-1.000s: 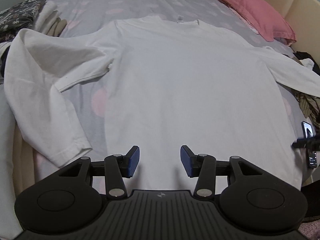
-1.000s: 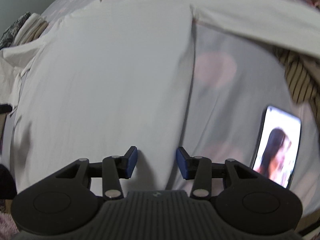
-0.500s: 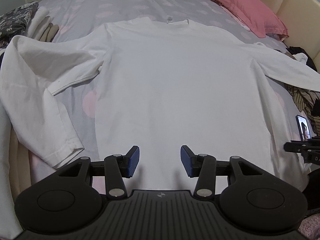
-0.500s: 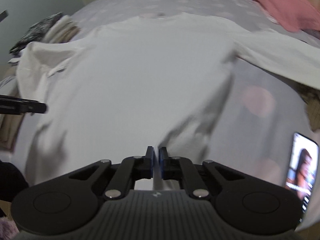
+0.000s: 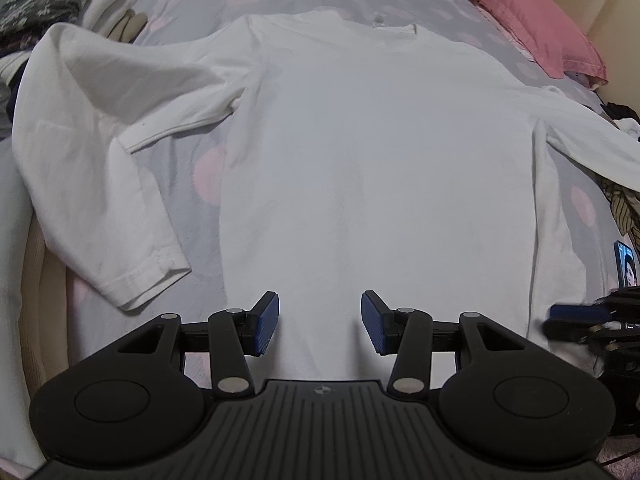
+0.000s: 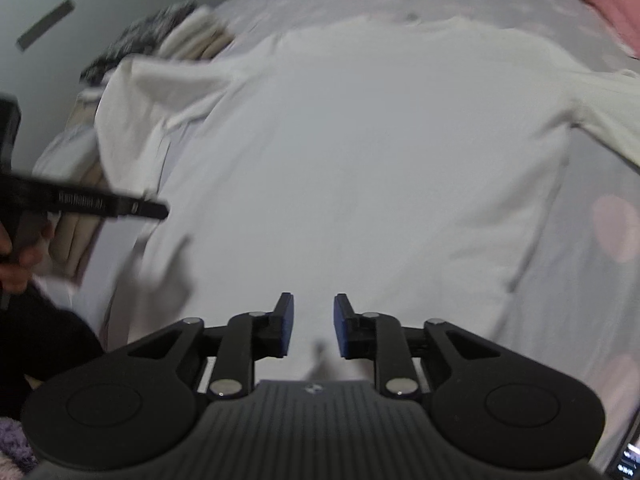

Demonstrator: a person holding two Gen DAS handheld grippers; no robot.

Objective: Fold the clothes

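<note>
- The white long-sleeved cotton top (image 5: pixel 376 168) lies spread flat, front down or up I cannot tell, on the grey bedspread with pink dots (image 5: pixel 208 4), neck end away from me and hem just under my tools.
- My left gripper (image 5: pixel 320 326) hangs over the hem with its jaws standing wide and nothing between the blue pads (image 5: pixel 266 322).
- My right gripper (image 6: pixel 314 326) has just been opening again; its jaws stand narrower than the left pair, parted above the cloth, gripping nothing.
- I judge the top light, limp and soft: it will sag from any pinch point and drag its slack along the bedspread, so one grip alone would leave a skewed fold.
- The cloth looks thin enough that a pinch could pick up the bedspread underneath; I would nip only an edge.
- Best holds, I think: the two hem corners, or one side seam near the hem and near the armpit.
- The left sleeve (image 5: pixel 100 168) lies bent back on itself with its cuff (image 5: pixel 148 280) towards me; the cuff's thicker stitched band should give a firm bite for laying it across the body.
- The right sleeve (image 5: pixel 592 148) runs off towards a pink pillow (image 5: pixel 528 16) and a lit phone (image 5: pixel 626 268).
</note>
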